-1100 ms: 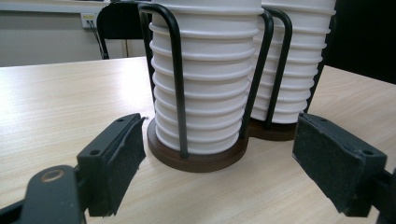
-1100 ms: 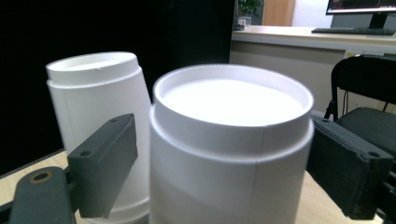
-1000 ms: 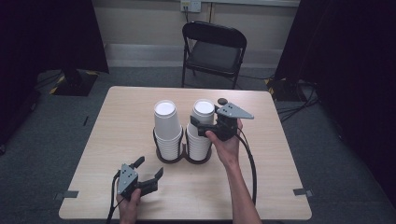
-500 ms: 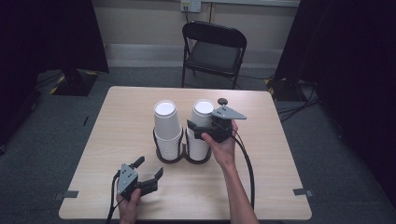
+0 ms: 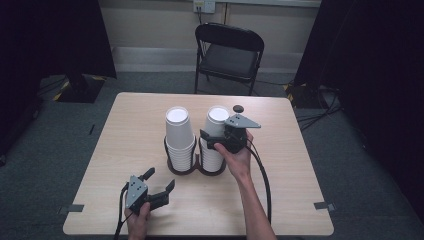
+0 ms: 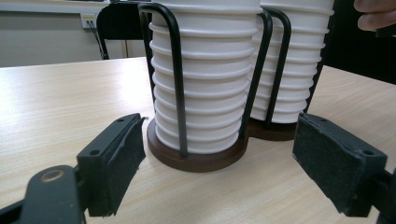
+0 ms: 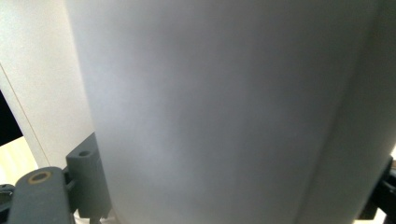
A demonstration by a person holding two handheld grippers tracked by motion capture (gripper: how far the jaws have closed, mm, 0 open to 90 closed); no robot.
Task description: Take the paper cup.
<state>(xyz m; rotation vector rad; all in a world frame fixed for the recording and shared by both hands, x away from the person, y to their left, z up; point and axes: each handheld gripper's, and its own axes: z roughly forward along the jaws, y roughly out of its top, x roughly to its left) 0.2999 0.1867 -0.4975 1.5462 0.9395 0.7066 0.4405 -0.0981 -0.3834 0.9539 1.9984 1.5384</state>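
Observation:
Two tall stacks of white paper cups stand in a black wire holder [image 5: 183, 171] with a brown base at the table's middle. My right gripper [image 5: 209, 141] is open, its jaws on either side of the upper part of the right stack [image 5: 216, 120]. In the right gripper view the cup wall [image 7: 224, 107] sits close between the jaws. My left gripper [image 5: 161, 180] rests open near the front edge, aimed at the left stack [image 5: 179, 135]. From the left gripper view the holder base [image 6: 196, 161] and left stack [image 6: 205, 93] stand just beyond the open gripper [image 6: 219, 140].
A black folding chair [image 5: 227, 52] stands behind the light wooden table [image 5: 310, 200]. Black cables trail from both grippers across the tabletop. Dark curtains hang at both sides, and grey carpet surrounds the table.
My right gripper has moved left and slightly down, bringing its jaws around the right cup stack. The left gripper has stayed where it was.

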